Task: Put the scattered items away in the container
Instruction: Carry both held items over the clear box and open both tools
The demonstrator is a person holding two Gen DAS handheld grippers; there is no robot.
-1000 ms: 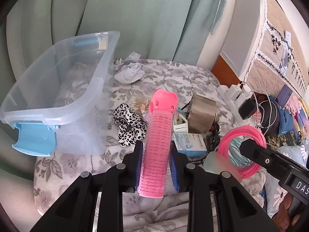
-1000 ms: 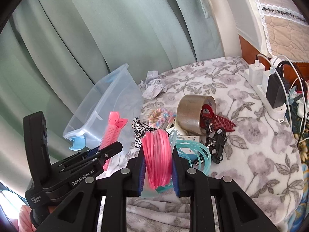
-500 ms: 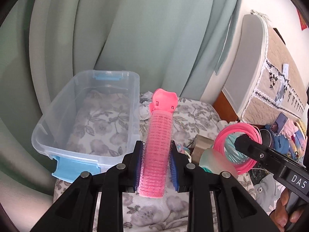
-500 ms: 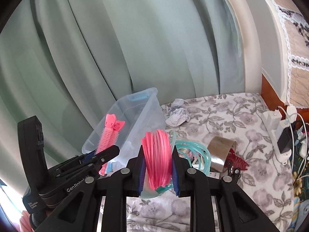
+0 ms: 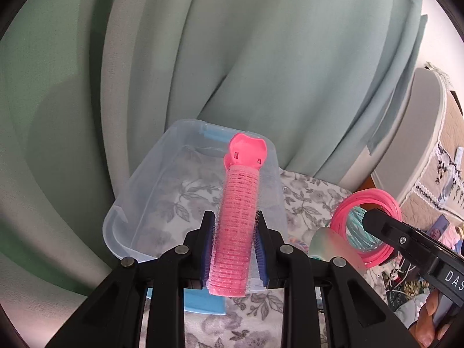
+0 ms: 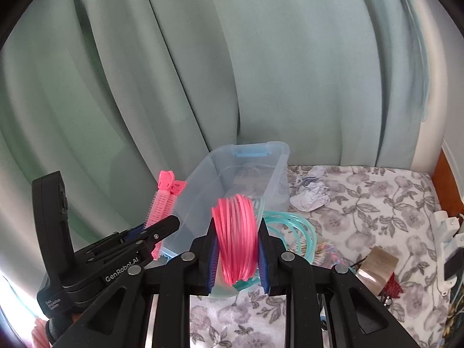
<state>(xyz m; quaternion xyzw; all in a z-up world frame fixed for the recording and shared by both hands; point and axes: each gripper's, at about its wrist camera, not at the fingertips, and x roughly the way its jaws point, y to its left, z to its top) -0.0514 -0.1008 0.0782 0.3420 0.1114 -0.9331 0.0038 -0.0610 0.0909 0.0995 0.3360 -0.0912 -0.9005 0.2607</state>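
Carrying: both hand-held grippers hold a load aimed at the clear plastic storage bin with blue latches [image 5: 162, 203], which sits on the grey floral bedspread [image 6: 377, 203] against the pale green curtain [image 5: 232, 58]
Left gripper [image 5: 234, 249]: its blue pads pinch the pink cylindrical hair roller with a clip end [image 5: 237, 217] near its lower end, so the long body stands up clear of the jaws and can drop straight out
Right gripper [image 6: 235, 249]: pressed on the bundle of thin pink plastic hoops [image 6: 236, 237] across its edge, squeezing the loops into one flat stack; teal hoops [image 6: 287, 229] hang alongside, apparently caught in the same grip
Bin: looks empty, open side up, just ahead of and below both loads, hence the downward tilt of both tools
Left behind: a crumpled white paper wad [image 6: 308, 197] and a brown roll of packing tape [image 6: 377, 264] lie on the bedspread, well apart from the bin
Judgement: early in the tidy; release over the bin comes next
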